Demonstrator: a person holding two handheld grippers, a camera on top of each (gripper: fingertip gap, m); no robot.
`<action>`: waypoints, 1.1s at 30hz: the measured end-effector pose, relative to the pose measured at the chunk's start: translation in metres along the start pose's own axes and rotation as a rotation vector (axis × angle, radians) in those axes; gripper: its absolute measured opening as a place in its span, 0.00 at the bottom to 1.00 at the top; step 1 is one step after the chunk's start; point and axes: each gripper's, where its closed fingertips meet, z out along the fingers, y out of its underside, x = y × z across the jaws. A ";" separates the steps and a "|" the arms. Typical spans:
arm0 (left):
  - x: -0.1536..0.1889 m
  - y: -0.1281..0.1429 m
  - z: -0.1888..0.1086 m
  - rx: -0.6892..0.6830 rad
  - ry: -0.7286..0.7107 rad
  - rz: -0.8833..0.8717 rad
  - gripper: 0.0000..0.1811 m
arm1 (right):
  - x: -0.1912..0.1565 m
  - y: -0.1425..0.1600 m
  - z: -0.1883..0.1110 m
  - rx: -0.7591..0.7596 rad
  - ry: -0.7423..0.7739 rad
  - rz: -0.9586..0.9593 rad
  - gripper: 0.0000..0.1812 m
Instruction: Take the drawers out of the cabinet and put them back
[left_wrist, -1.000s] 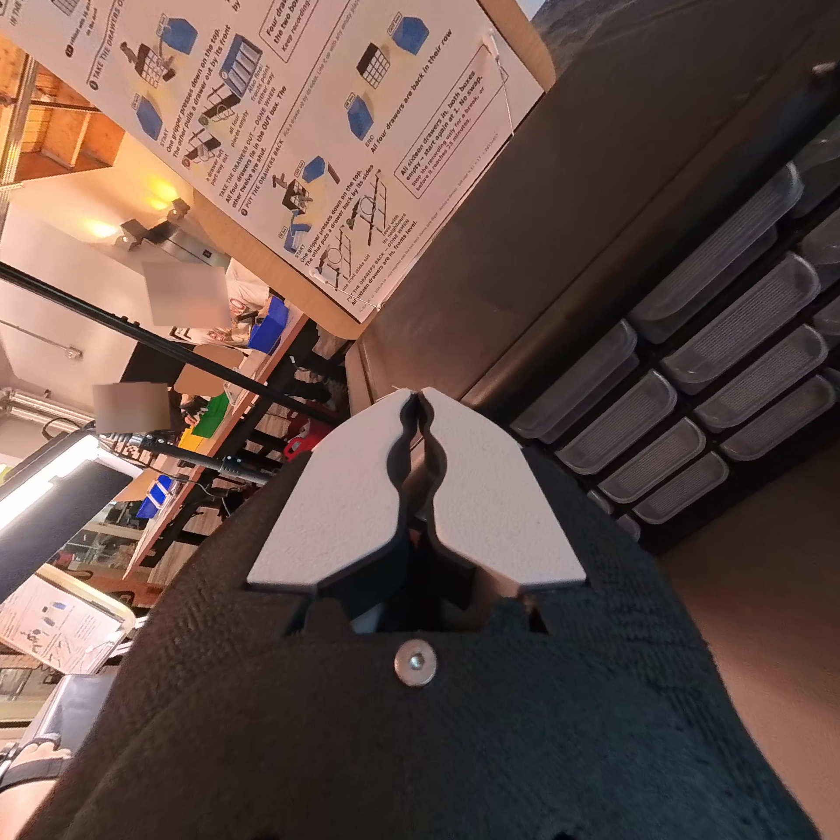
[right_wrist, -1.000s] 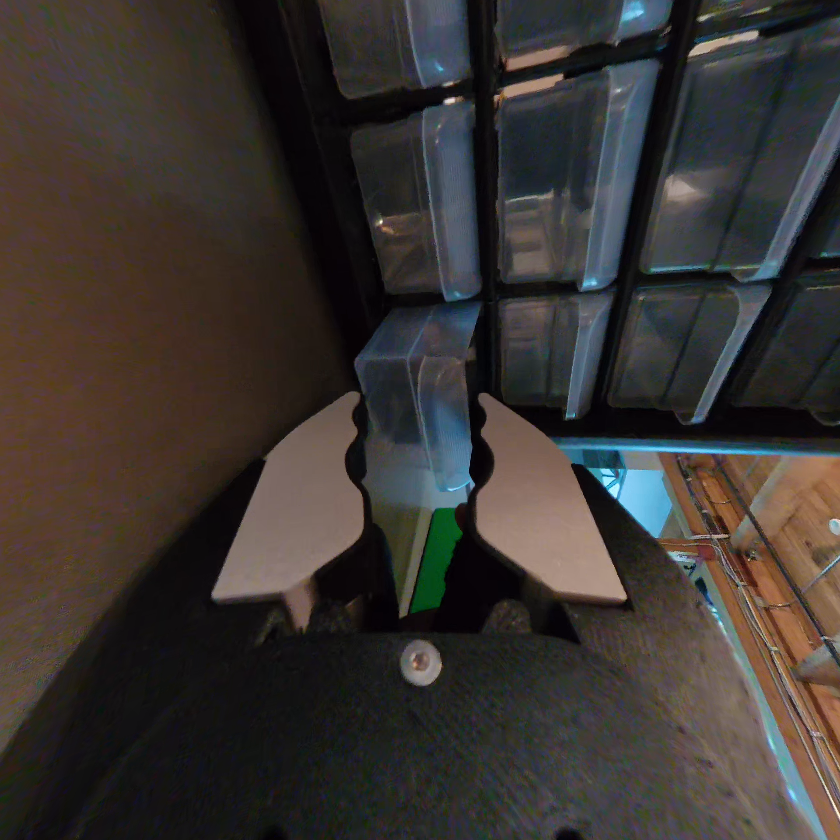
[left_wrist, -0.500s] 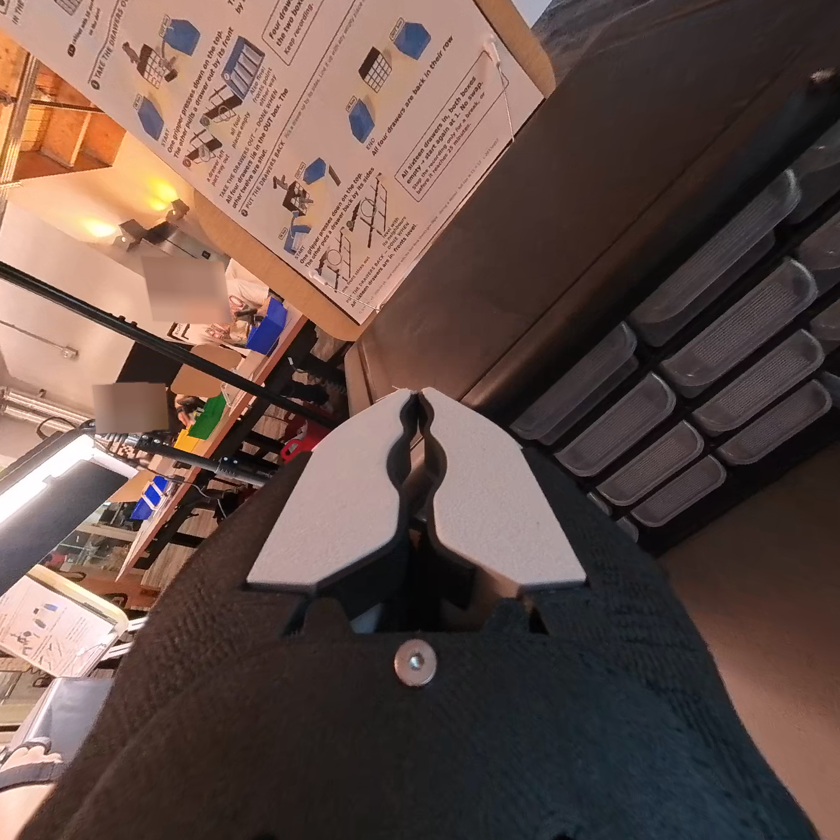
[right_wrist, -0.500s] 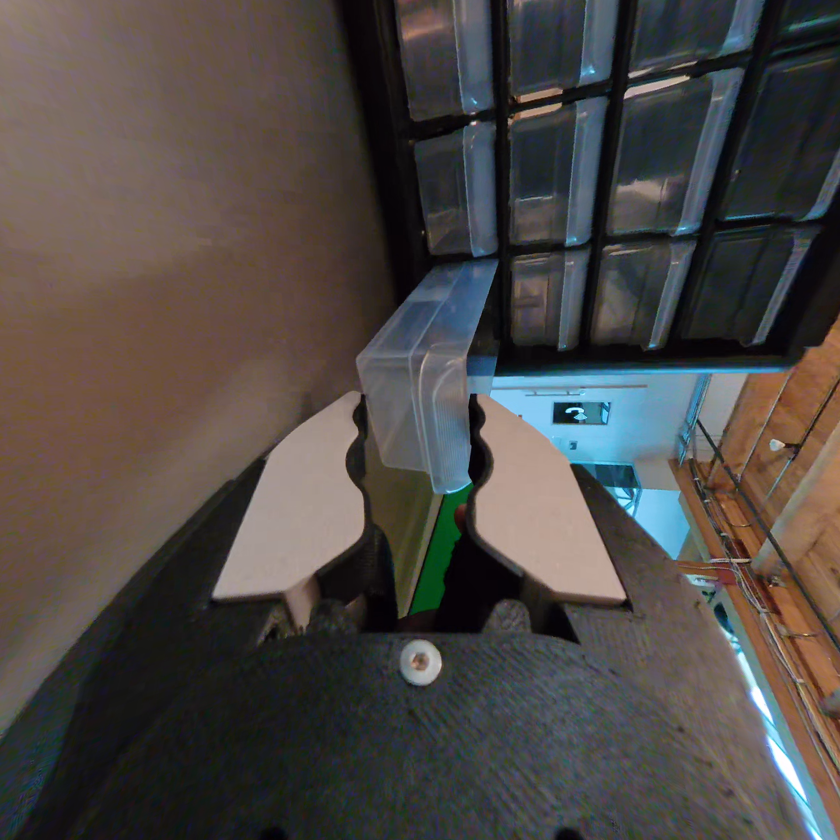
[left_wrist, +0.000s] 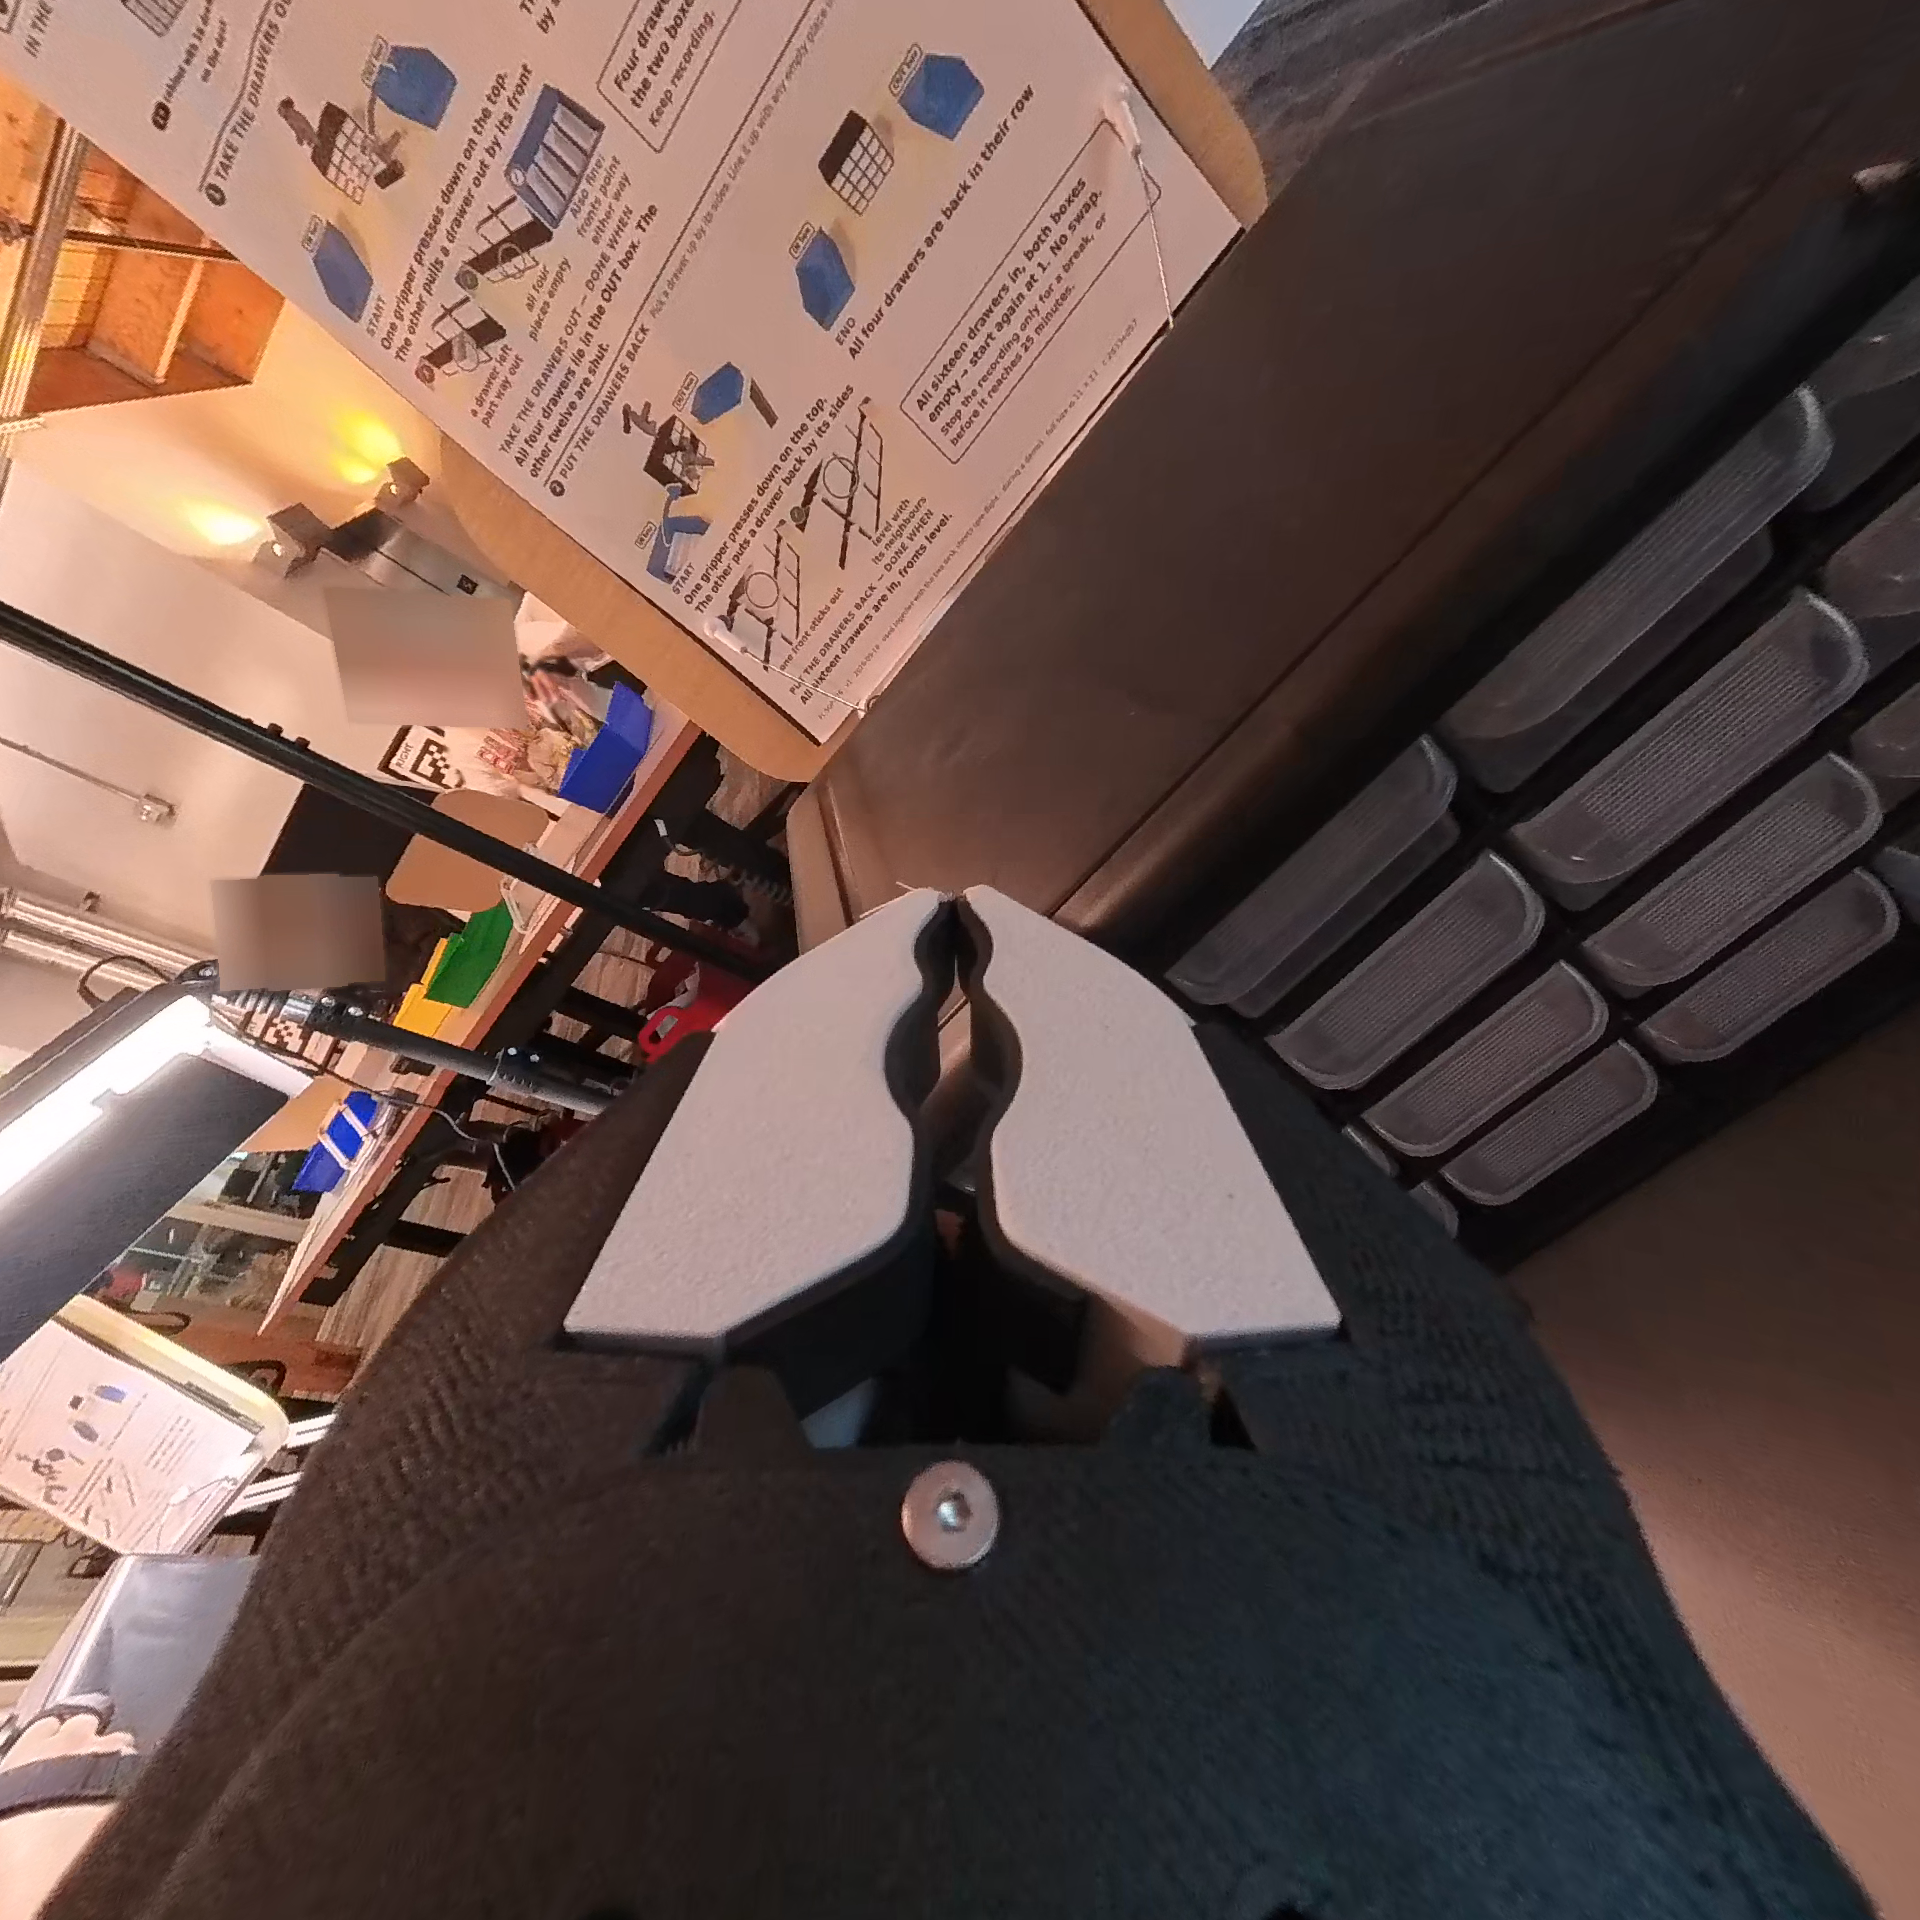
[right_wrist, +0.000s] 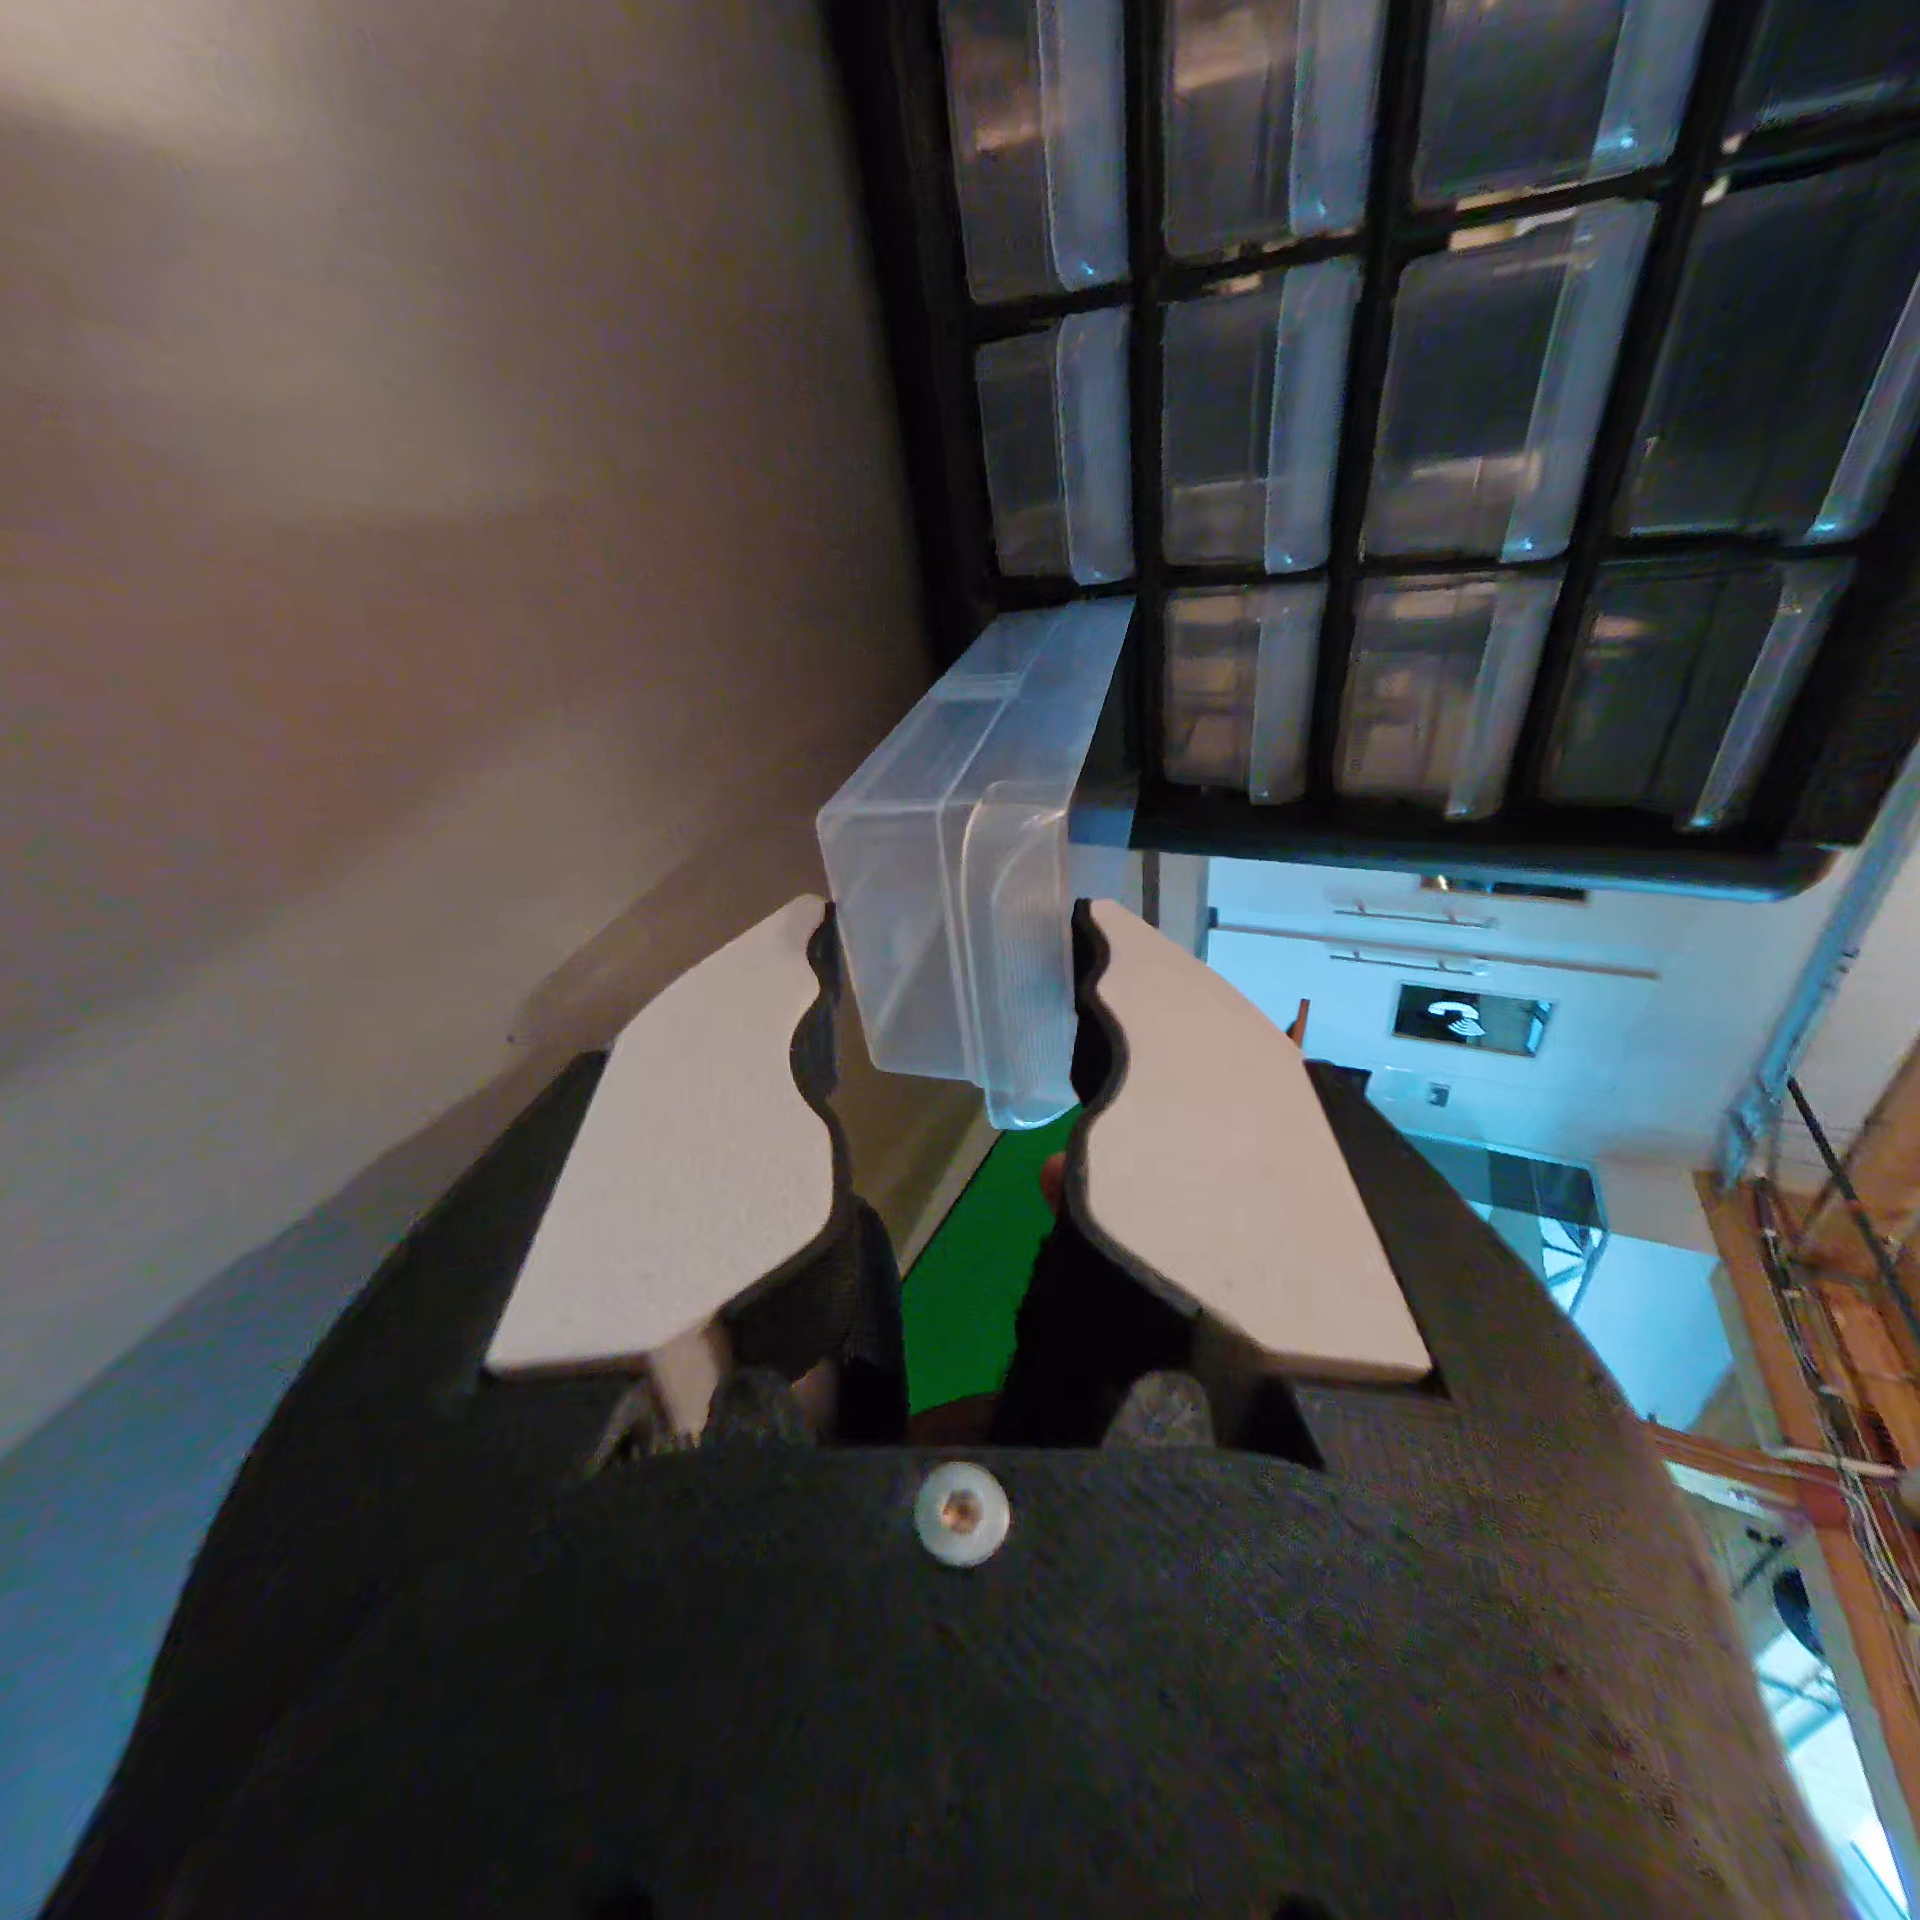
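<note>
The black cabinet (right_wrist: 1132, 436) holds a grid of clear plastic drawers. In the right wrist view my right gripper (right_wrist: 951, 920) is shut on the front of one clear drawer (right_wrist: 935, 883), which sticks far out of the corner slot of the cabinet. In the left wrist view my left gripper (left_wrist: 954, 909) is shut with nothing between its fingers, and it rests at the cabinet's top (left_wrist: 1299, 582). The drawer fronts (left_wrist: 1662, 810) show to its right.
A brown cardboard surface (right_wrist: 416, 520) lies beside the cabinet. An instruction sheet on cardboard (left_wrist: 727, 291) stands behind the cabinet. A black pole (left_wrist: 312, 769) and work tables with blue and green bins (left_wrist: 468, 956) lie beyond, at left.
My right gripper has pulled back with the clear drawer, which now sticks much farther out of its slot. The left gripper has hardly moved.
</note>
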 end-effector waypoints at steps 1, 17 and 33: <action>0.000 0.000 0.000 0.000 0.001 0.000 0.00 | 0.002 -0.001 -0.001 0.003 -0.016 -0.005 0.23; -0.001 0.001 -0.001 0.002 -0.012 0.004 0.00 | -0.025 0.004 0.004 0.015 -0.073 -0.065 0.19; -0.002 0.003 -0.001 0.007 0.016 -0.024 0.01 | -0.014 -0.001 -0.026 0.121 -0.730 -0.089 0.10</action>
